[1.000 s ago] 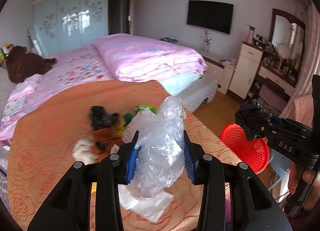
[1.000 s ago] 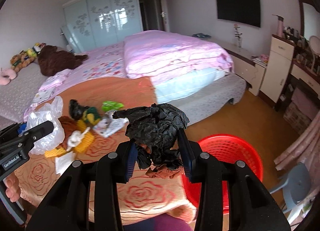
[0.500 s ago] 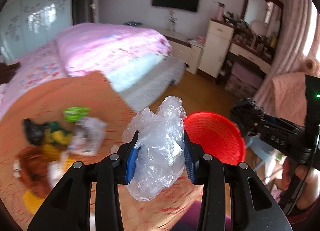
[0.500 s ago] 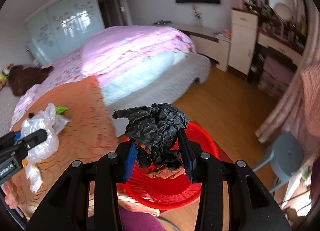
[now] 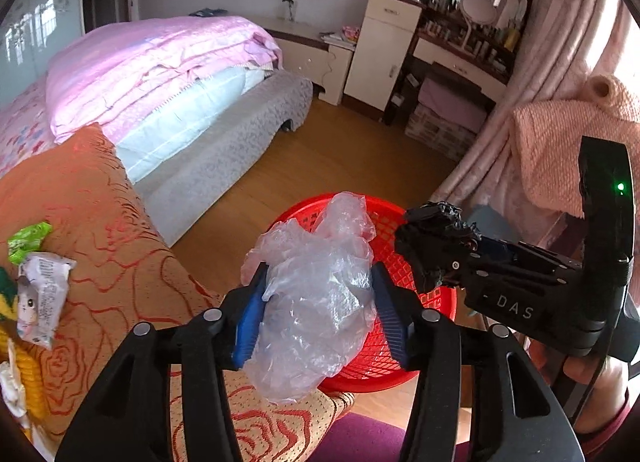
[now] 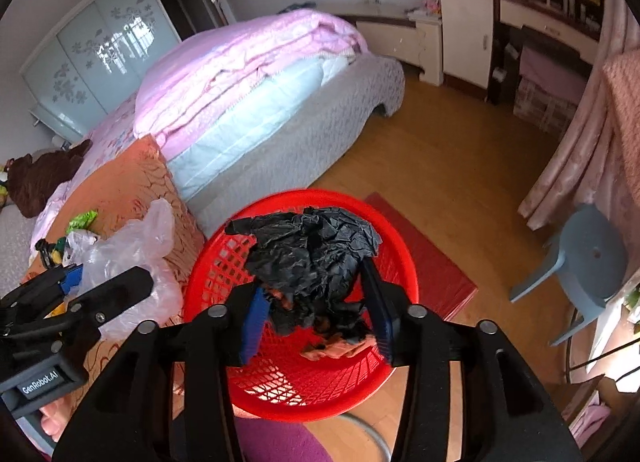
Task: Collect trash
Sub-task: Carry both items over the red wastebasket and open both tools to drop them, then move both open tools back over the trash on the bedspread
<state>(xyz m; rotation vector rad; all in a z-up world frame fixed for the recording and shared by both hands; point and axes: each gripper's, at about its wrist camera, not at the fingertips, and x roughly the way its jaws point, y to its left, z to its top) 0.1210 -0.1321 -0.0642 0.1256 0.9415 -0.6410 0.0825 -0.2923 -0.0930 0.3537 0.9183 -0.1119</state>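
Observation:
My left gripper (image 5: 316,318) is shut on a crumpled clear plastic bag (image 5: 316,282) and holds it over the near rim of the red mesh basket (image 5: 404,374). My right gripper (image 6: 318,316) is shut on a wad of black crumpled paper (image 6: 312,258) with a peach scrap under it, right above the basket (image 6: 300,394). The left gripper with its bag (image 6: 132,258) shows at the left of the right wrist view. The right gripper with the black wad (image 5: 432,246) shows at the right of the left wrist view.
An orange rose-patterned tablecloth (image 5: 92,230) lies left of the basket, with a green wrapper (image 5: 28,236), a white snack packet (image 5: 42,302) and yellow scraps on it. A bed (image 6: 256,82) stands behind. A blue stool (image 6: 588,262) and a red mat (image 6: 424,262) are on the wooden floor.
Both grippers have swung right, away from the table's trash pile, and now hang over the red basket. Each still holds its load.

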